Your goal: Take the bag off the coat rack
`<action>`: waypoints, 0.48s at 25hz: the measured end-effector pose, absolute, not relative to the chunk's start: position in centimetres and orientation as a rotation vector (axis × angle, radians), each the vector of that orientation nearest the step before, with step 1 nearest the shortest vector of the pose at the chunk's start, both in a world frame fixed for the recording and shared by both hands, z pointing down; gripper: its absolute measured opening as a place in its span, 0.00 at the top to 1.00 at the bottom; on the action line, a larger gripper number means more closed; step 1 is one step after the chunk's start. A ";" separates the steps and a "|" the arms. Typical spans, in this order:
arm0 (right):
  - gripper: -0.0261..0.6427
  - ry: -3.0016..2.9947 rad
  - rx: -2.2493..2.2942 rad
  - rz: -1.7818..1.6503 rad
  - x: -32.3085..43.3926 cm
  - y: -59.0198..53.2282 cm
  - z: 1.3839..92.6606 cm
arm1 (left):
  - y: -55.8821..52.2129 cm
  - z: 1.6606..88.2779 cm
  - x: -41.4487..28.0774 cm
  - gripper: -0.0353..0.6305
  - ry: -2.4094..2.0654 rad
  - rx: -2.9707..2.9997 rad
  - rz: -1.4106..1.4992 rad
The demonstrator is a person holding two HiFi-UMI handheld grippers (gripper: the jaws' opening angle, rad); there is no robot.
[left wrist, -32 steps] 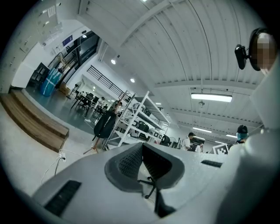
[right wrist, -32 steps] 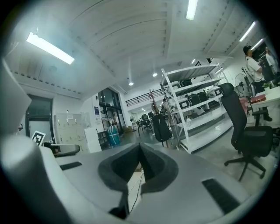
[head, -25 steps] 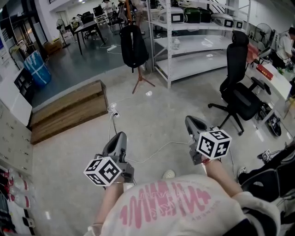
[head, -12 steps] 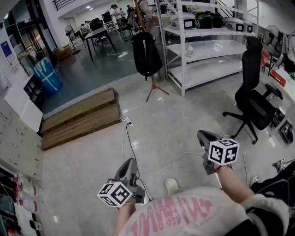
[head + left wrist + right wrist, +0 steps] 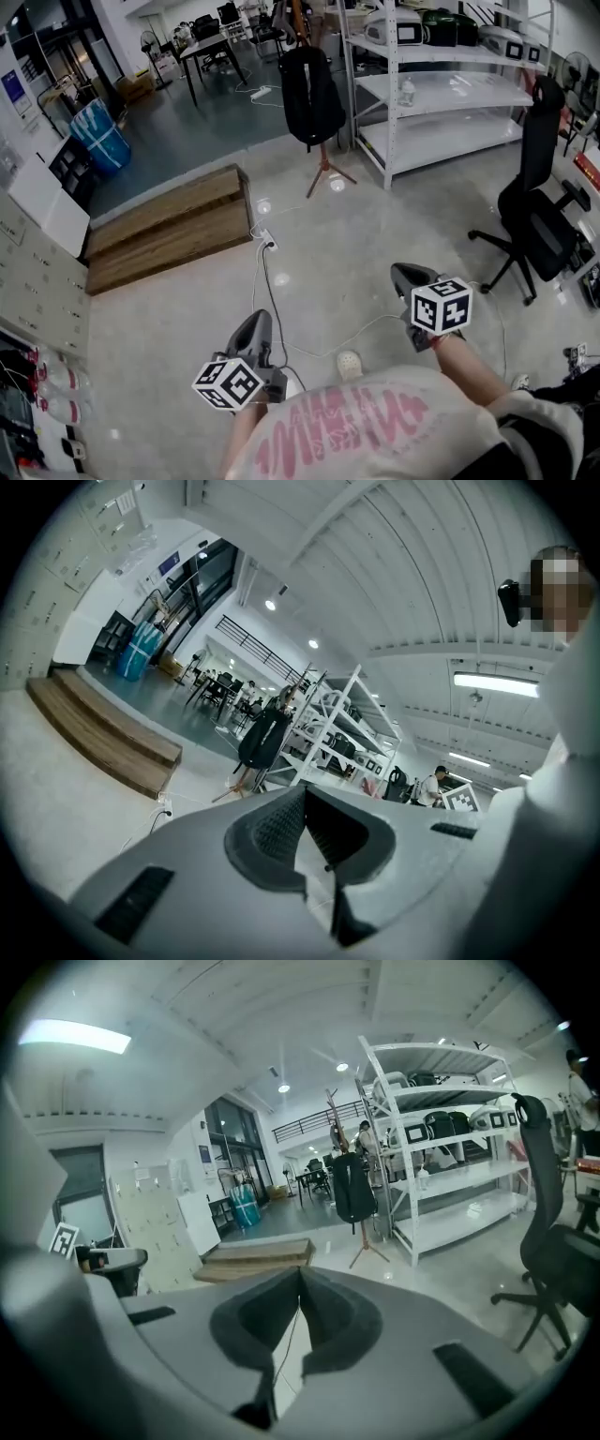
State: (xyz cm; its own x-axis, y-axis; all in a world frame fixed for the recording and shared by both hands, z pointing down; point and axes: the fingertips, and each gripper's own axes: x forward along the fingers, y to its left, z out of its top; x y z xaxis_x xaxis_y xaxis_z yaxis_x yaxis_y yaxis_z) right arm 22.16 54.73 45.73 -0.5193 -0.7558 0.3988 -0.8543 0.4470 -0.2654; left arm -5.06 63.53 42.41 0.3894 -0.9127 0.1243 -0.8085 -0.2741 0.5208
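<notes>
One bag (image 5: 314, 94) hangs well beyond the right gripper (image 5: 399, 273).

This is a large open-plan lab or workshop with office corners. A polished grey concrete floor (image 5: 356, 244) spreads beneath the left claw (image 5: 260, 321) and the right claw (image 5: 401, 274). Far ahead of the right claw stands a tall white metal shelving rack (image 5: 450, 94) loaded with cased equipment. To that claw's right is a black wheeled office chair (image 5: 539, 211). Ahead of the left claw lie a low wooden step platform (image 5: 164, 230) and a white power cable (image 5: 265, 281) trailing over the floor. Farther off are dark long-legged counters (image 5: 211, 52) with chairs and a blue drum-shaped container (image 5: 98, 141). White strip lights (image 5: 497, 680) hang under a ribbed white ceiling (image 5: 394, 574).
</notes>
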 end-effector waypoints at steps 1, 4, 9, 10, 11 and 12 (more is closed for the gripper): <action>0.95 -2.488 1.411 0.672 22.3 53.0 45.4 | 62.1 42.2 -5.3 0.94 -1.490 2.144 -0.266; 0.95 -2.543 1.449 0.681 23.0 47.5 42.9 | 57.9 40.9 -6.1 0.94 -1.562 2.167 -0.235; 0.95 -2.613 1.516 0.643 24.3 39.5 39.7 | 52.3 39.7 -7.8 0.94 -1.636 2.133 -0.264; 0.95 -2.628 1.519 0.645 24.3 38.3 39.4 | 51.3 39.6 -8.0 0.94 -1.647 2.130 -0.265; 0.95 -2.641 1.517 0.645 24.3 37.2 39.2 | 50.3 39.5 -8.1 0.94 -1.660 2.130 -0.264; 0.95 -2.650 1.512 0.645 24.2 36.2 39.1 | 49.4 39.3 -8.2 0.94 -1.670 2.131 -0.263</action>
